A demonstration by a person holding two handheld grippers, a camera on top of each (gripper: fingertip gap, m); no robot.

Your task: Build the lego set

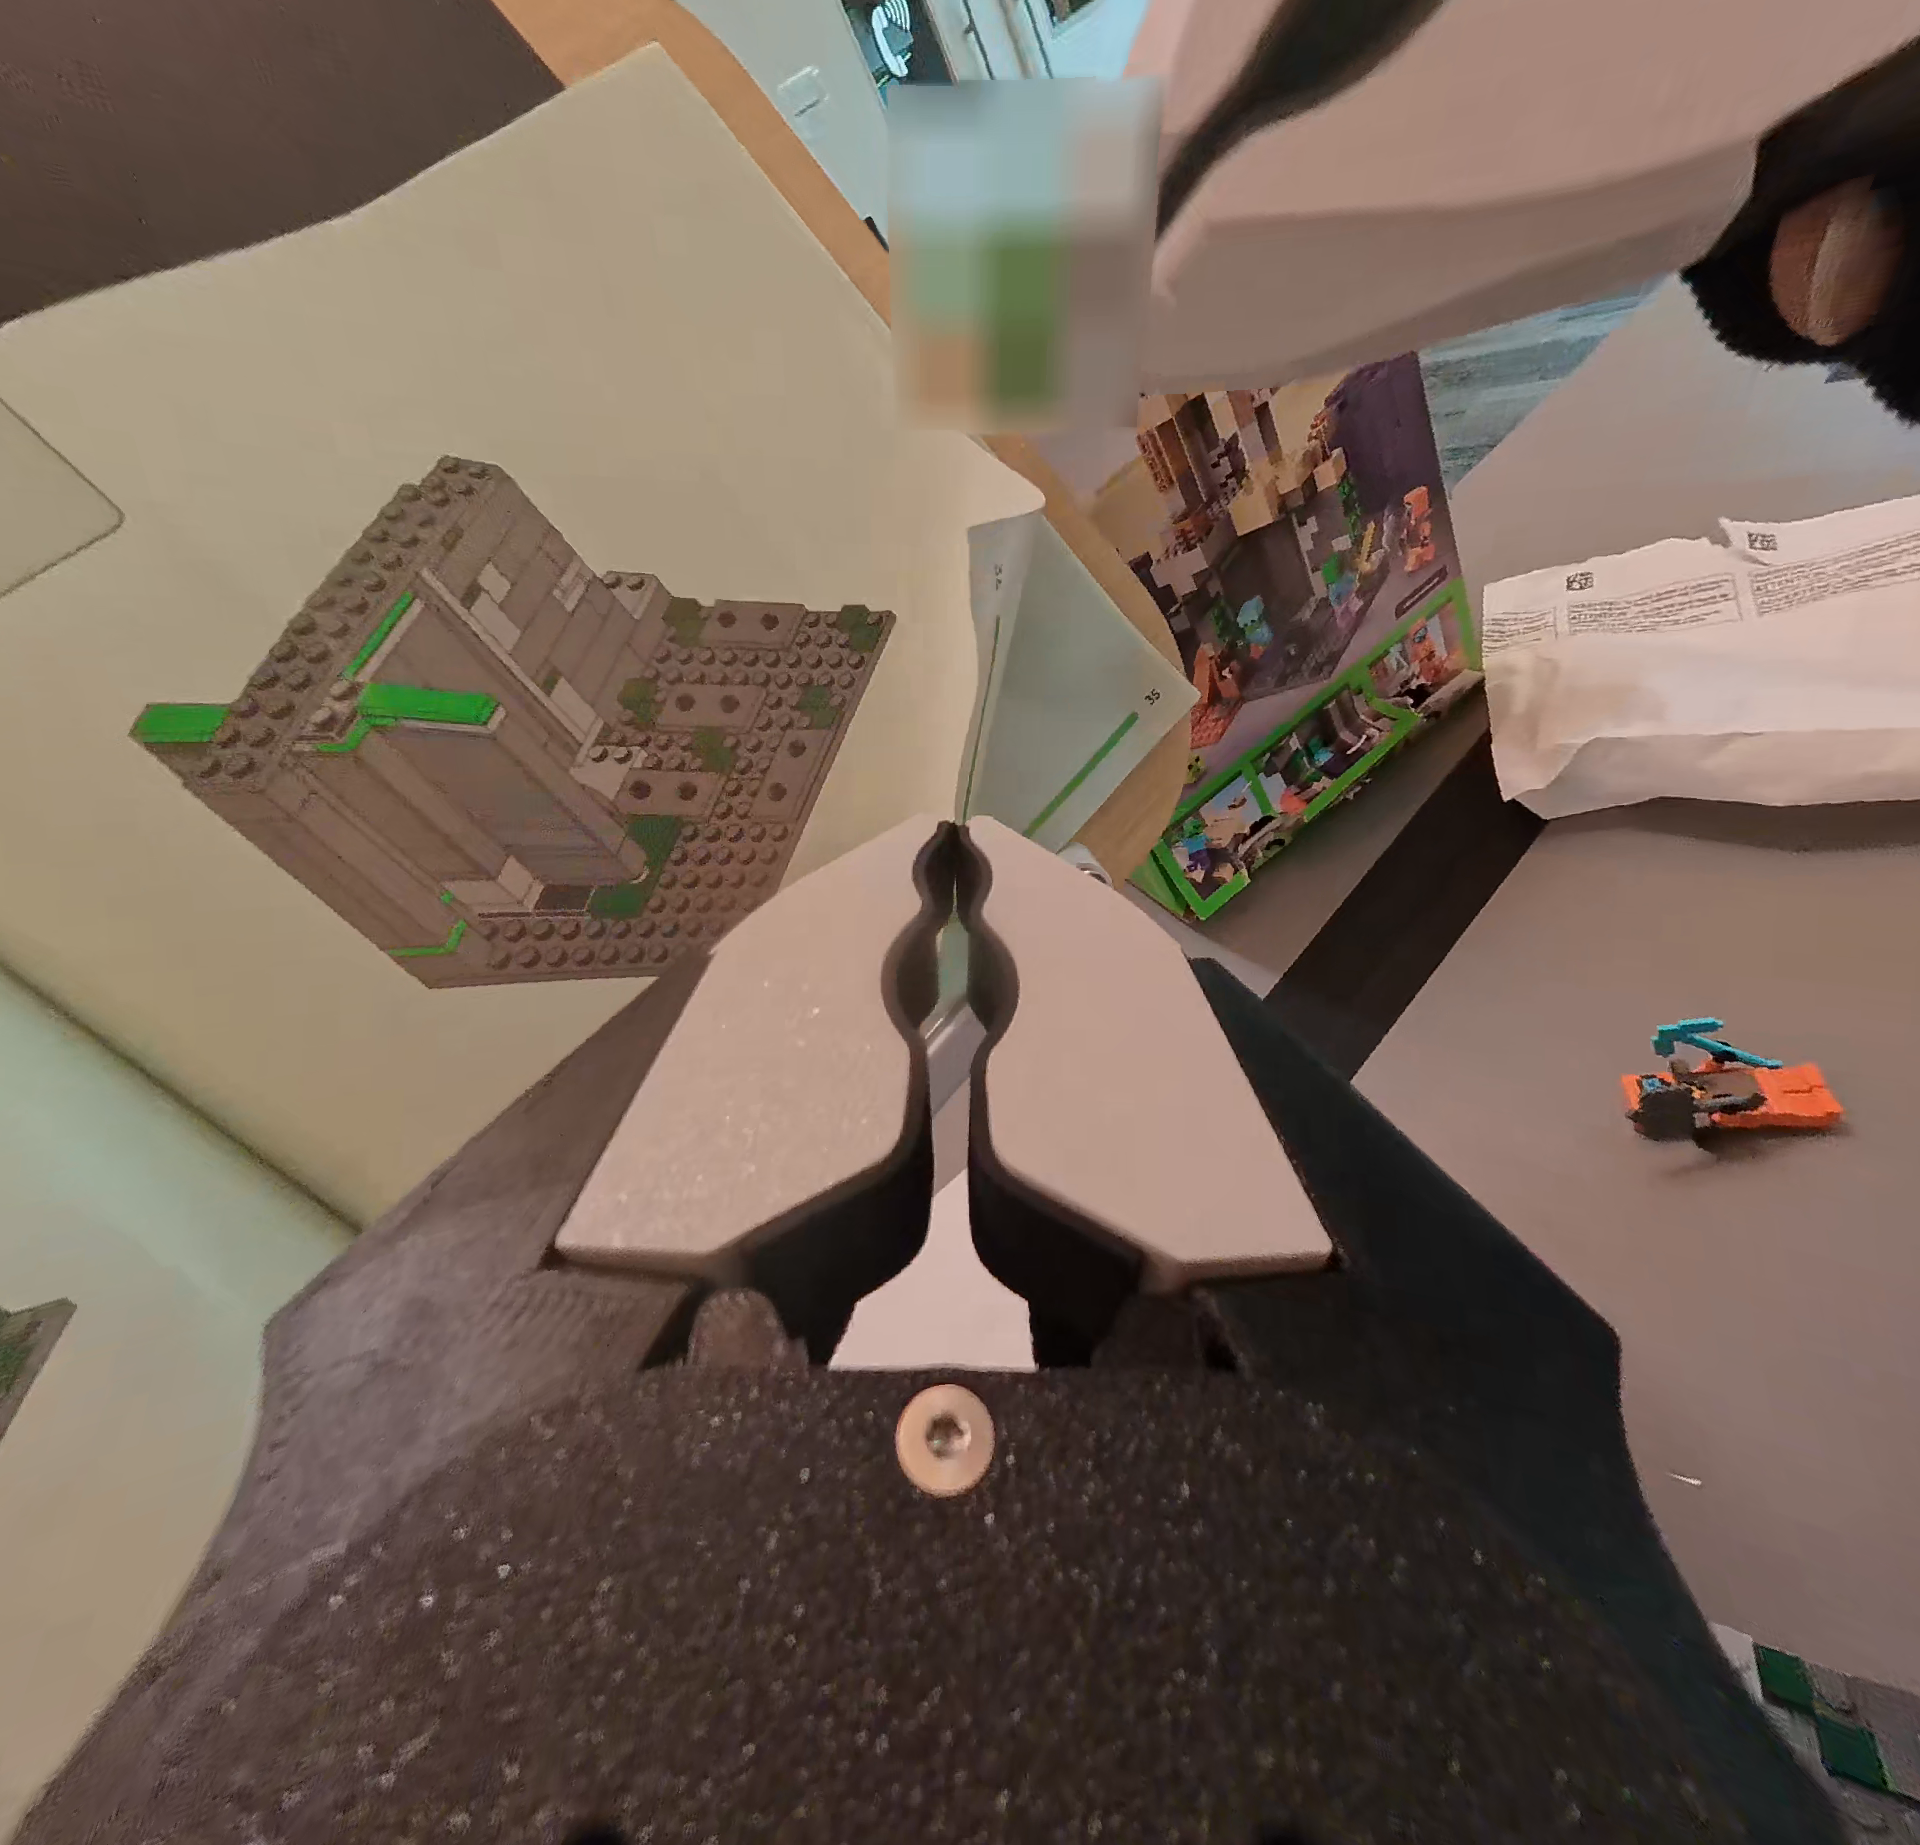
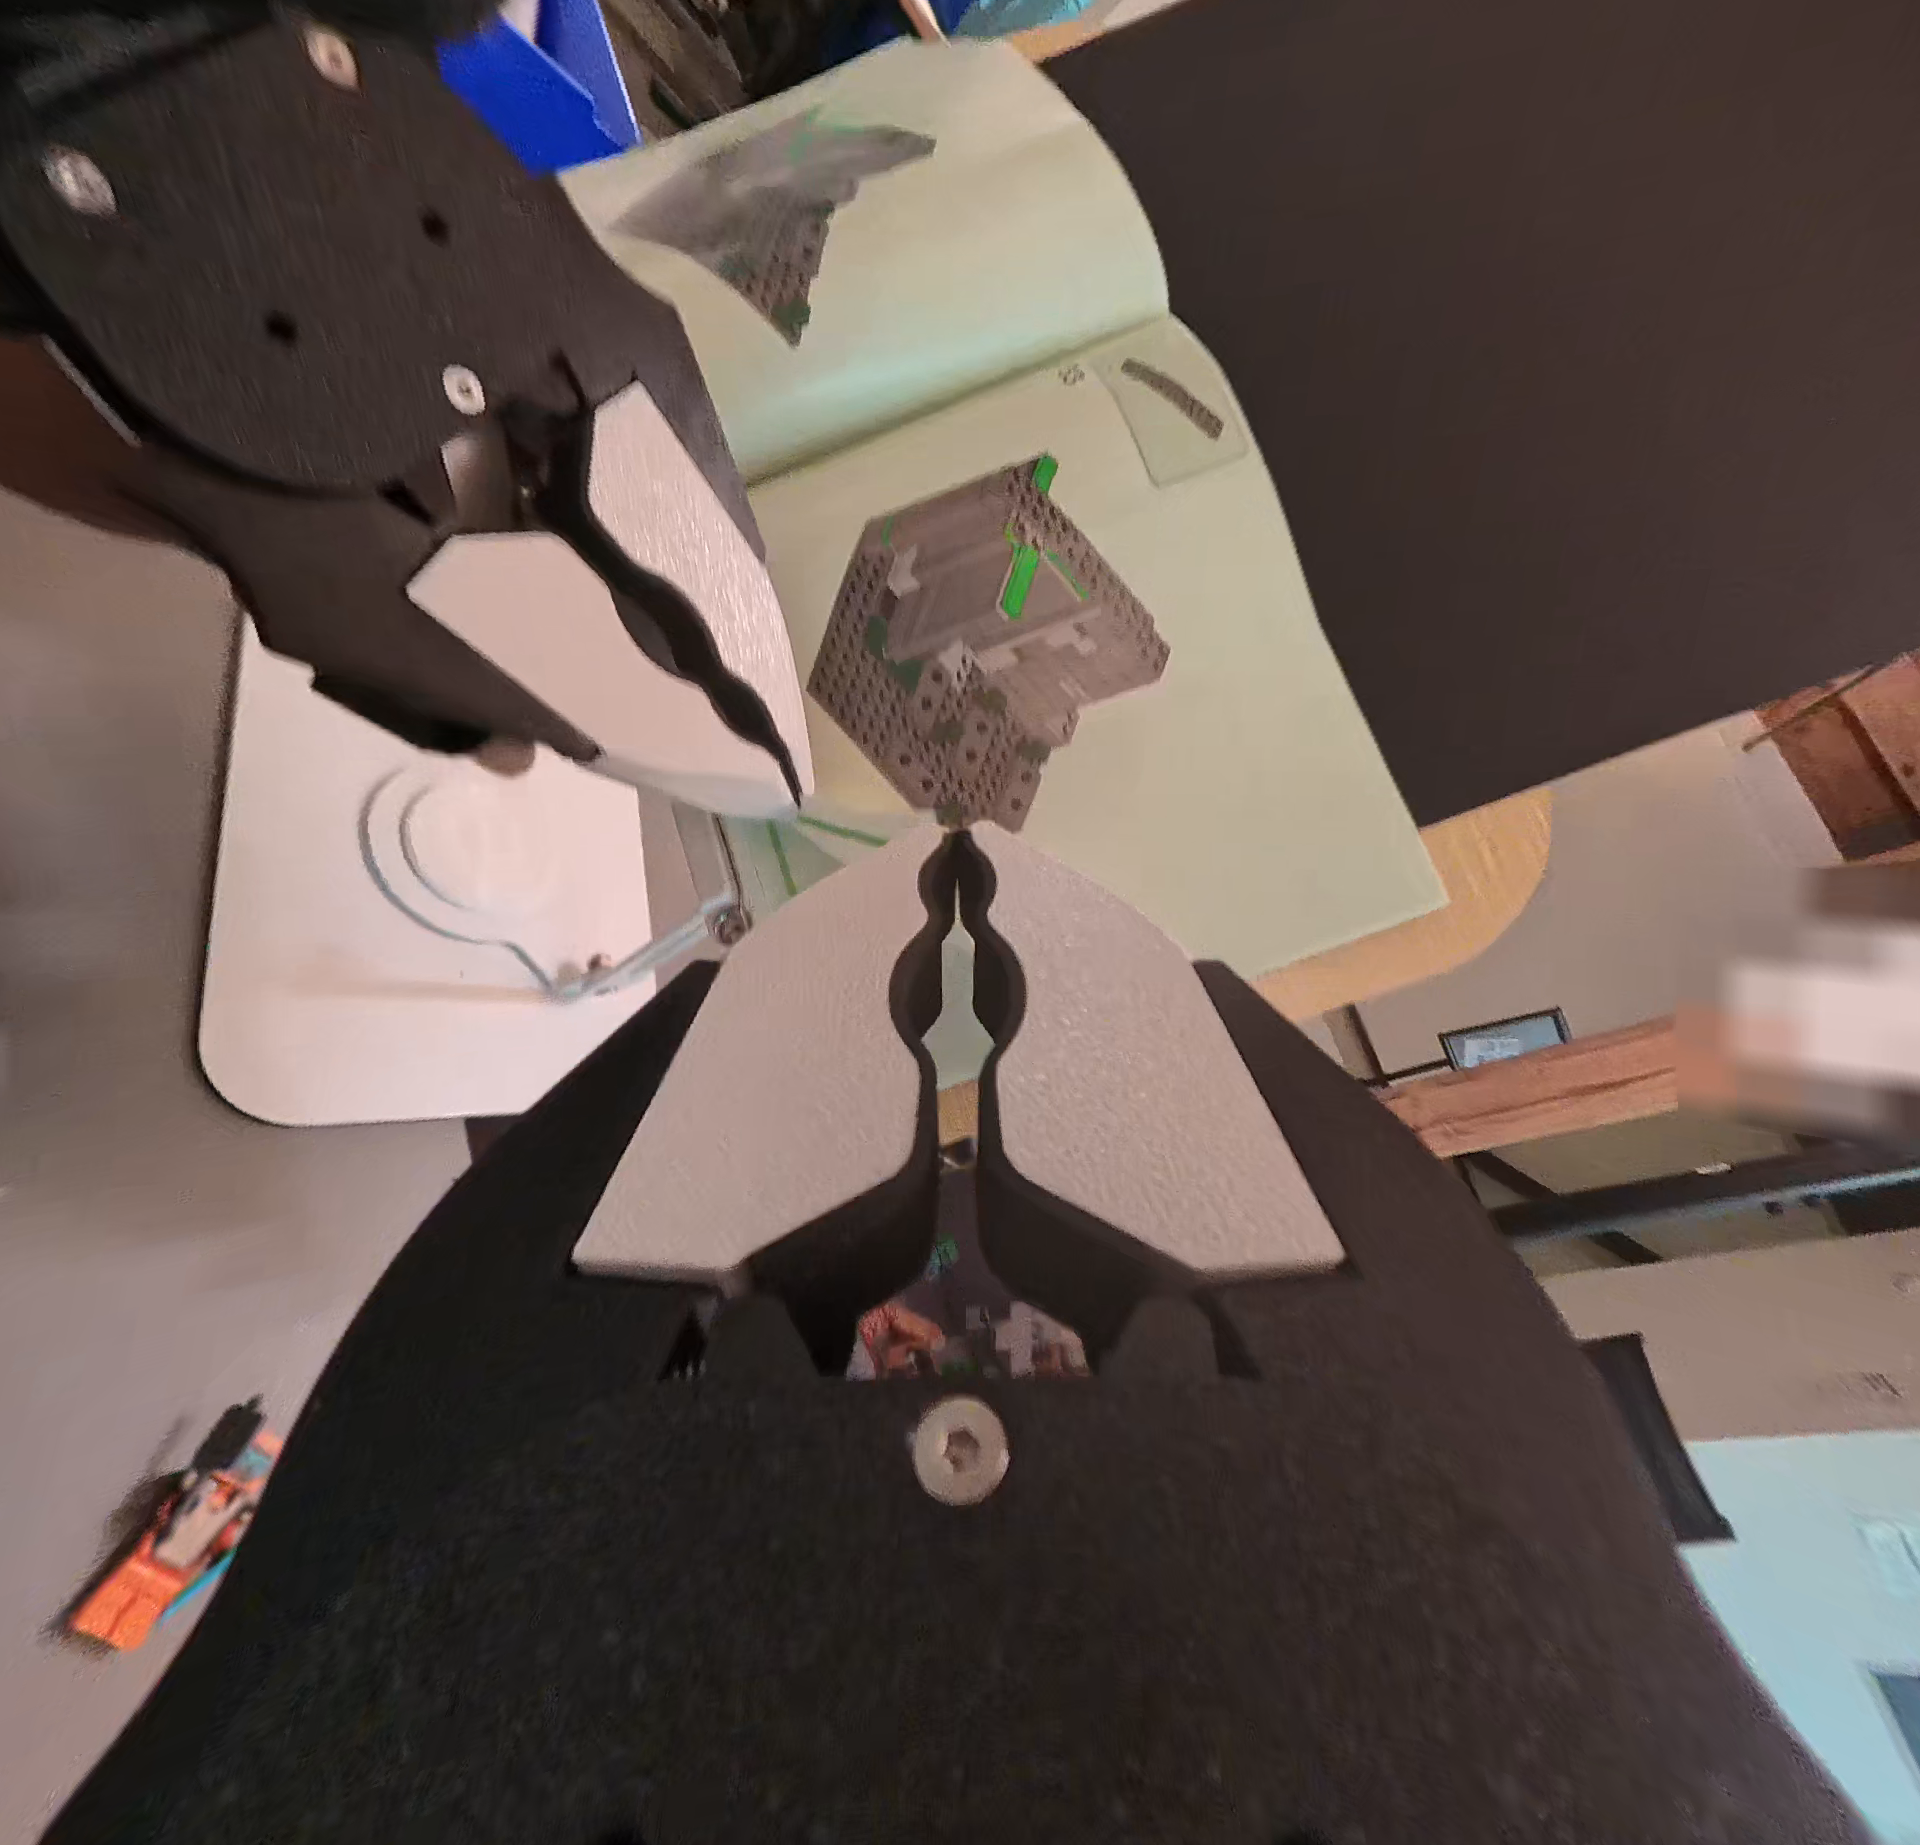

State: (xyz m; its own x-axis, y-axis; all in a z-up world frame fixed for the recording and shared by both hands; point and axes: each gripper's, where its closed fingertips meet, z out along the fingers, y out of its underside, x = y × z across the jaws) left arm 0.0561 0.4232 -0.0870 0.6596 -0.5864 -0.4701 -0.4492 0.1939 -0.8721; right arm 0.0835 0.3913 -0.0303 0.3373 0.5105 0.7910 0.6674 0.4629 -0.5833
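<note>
While both tongs are pinched onto paper, no brick is in hand.

- Left tongs: closed, tips meeting on a thin page edge of the booklet.
- Right tongs: closed, tips at the lower edge of the same open booklet, apparently nipping it. The left tongs are just beside them.
- Booklet: held up off the desk, open at a grey build diagram, with its pages curling.
- Orange build: small, lying loose on the desk, well apart from both tongs.
- Box: standing behind the booklet.
- Paper bag: white, lying flat near the box.

Risks, as judged:
- Page tear or crease, if the two tongs pull apart or twist against each other.
- Slip of the thin sheet from the narrow tips, so the booklet drops and loses the step.
- Booklet falling onto the orange build and knocking it.
- Several pages caught together, so a step is skipped.
</note>
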